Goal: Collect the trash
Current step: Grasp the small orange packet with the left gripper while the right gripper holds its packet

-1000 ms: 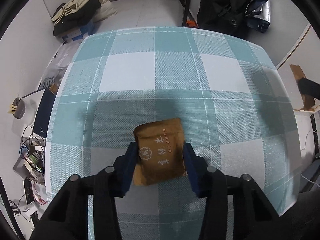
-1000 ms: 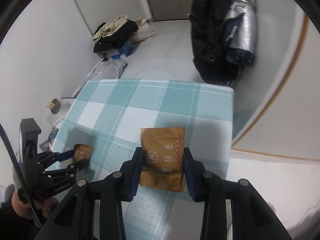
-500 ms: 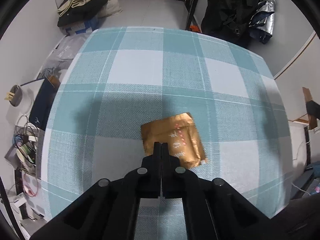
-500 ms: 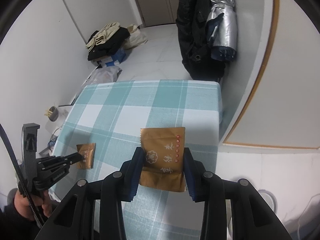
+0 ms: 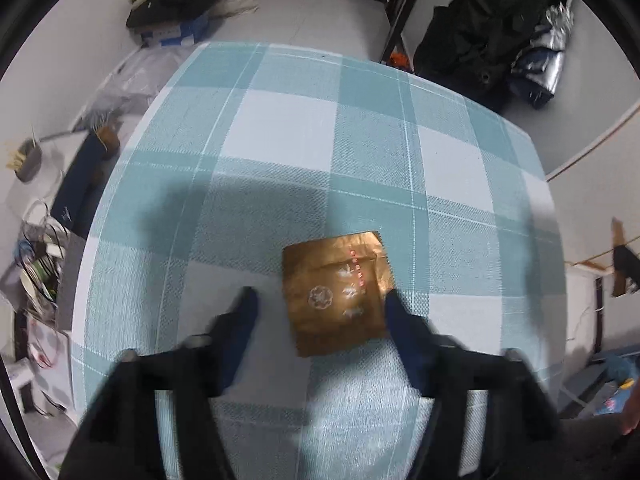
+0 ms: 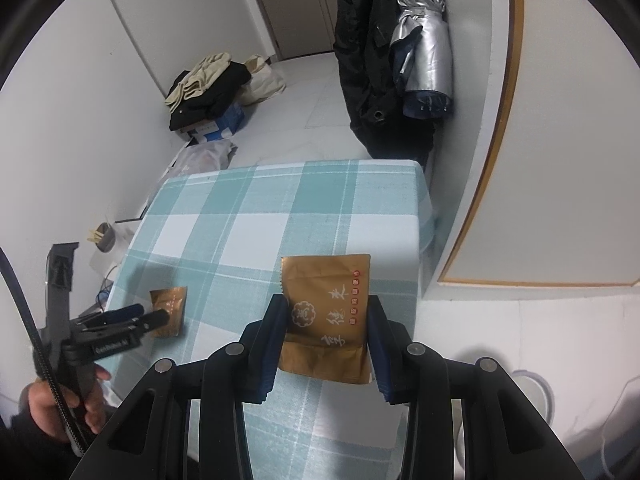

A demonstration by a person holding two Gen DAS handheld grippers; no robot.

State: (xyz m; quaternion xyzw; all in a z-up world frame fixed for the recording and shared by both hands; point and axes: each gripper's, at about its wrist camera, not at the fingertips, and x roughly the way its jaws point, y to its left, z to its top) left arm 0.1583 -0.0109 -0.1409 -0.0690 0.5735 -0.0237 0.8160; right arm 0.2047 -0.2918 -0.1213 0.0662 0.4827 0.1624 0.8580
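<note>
A brown snack wrapper lies flat on the teal checked tablecloth. My left gripper is open, its blue fingers on either side of the wrapper, not touching it. That wrapper also shows in the right wrist view, with the left gripper over it. My right gripper is shut on a second brown wrapper and holds it above the table's right part.
A pile of clothes on a box lies on the floor beyond the table. A dark coat and a silver umbrella hang at the right. Cables and a cup sit left of the table. A white bin rim shows low right.
My left gripper was shut beside the wrapper half a second ago and is now open around it. The right gripper has kept its wrapper and moved up and back from the table.
</note>
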